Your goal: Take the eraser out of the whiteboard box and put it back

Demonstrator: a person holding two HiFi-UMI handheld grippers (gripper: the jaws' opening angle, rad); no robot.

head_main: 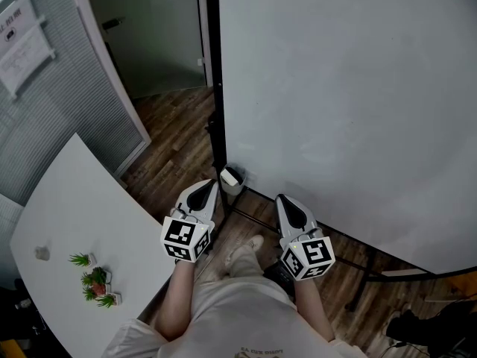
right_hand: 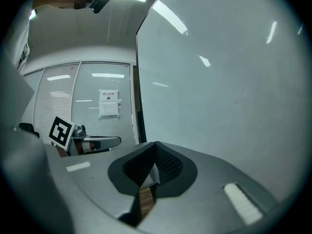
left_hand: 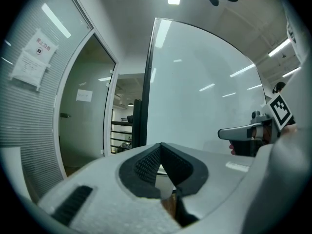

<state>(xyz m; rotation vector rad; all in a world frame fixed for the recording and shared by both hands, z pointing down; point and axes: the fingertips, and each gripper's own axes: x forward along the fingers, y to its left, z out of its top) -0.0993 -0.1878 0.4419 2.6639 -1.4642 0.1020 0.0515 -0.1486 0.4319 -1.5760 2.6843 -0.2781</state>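
Note:
A small white whiteboard box (head_main: 232,179) hangs at the lower left corner of the big whiteboard (head_main: 350,103); something dark shows in its top, and I cannot tell if it is the eraser. My left gripper (head_main: 211,186) is shut and empty, its tip just left of the box and a little nearer to me. My right gripper (head_main: 282,199) is also shut and empty, to the right of the box. In the left gripper view the closed jaws (left_hand: 161,146) face the whiteboard's left edge. In the right gripper view the closed jaws (right_hand: 156,144) point at the board's surface.
A white table (head_main: 74,215) with small potted plants (head_main: 95,283) stands at the left. Behind it are a blind-covered glass wall (head_main: 67,88) and a doorway (head_main: 153,36). The whiteboard's black stand legs (head_main: 358,263) cross the wooden floor near the person's shoe (head_main: 246,248).

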